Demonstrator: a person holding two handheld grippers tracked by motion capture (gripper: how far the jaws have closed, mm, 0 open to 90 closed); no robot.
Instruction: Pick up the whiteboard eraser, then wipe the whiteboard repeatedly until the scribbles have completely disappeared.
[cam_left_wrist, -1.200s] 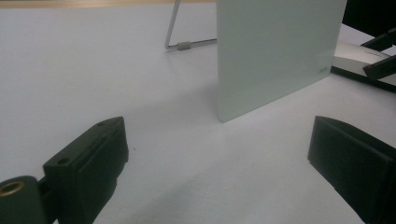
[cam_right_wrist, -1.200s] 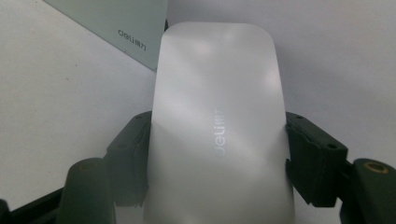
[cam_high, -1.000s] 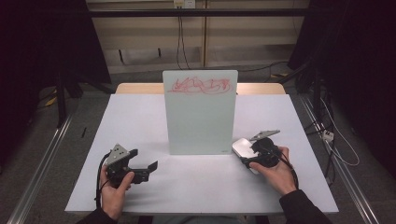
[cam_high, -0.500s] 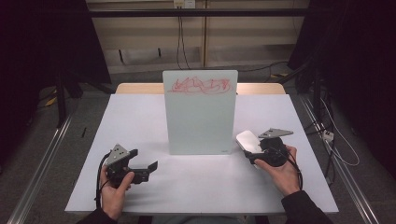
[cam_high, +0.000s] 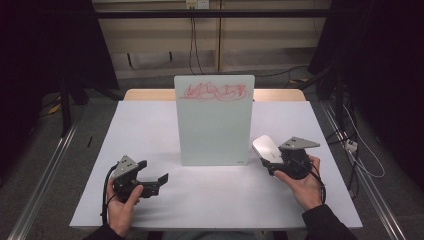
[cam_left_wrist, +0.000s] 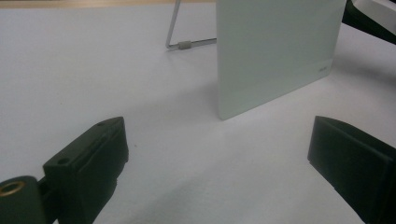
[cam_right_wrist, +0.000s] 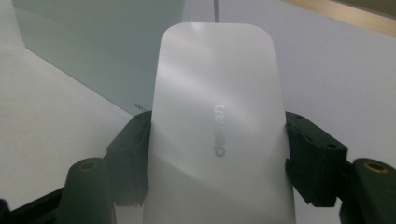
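right gripper (cam_high: 270, 159) pinching white eraser (cam_right_wrist: 217, 130), holding it just right of upright whiteboard (cam_high: 215, 127). left gripper (cam_high: 159, 182) resting on table (cam_high: 150, 120), jaws spread, empty. likely next: lifting eraser toward red scribble (cam_high: 215, 91), wiping.

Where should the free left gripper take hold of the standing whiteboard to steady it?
Grip the whiteboard by its bare left vertical edge, coming in level from the left gripper's side. The panel is thin, upright and propped on a wire stand behind, so open jaws probably fit across its thickness there.
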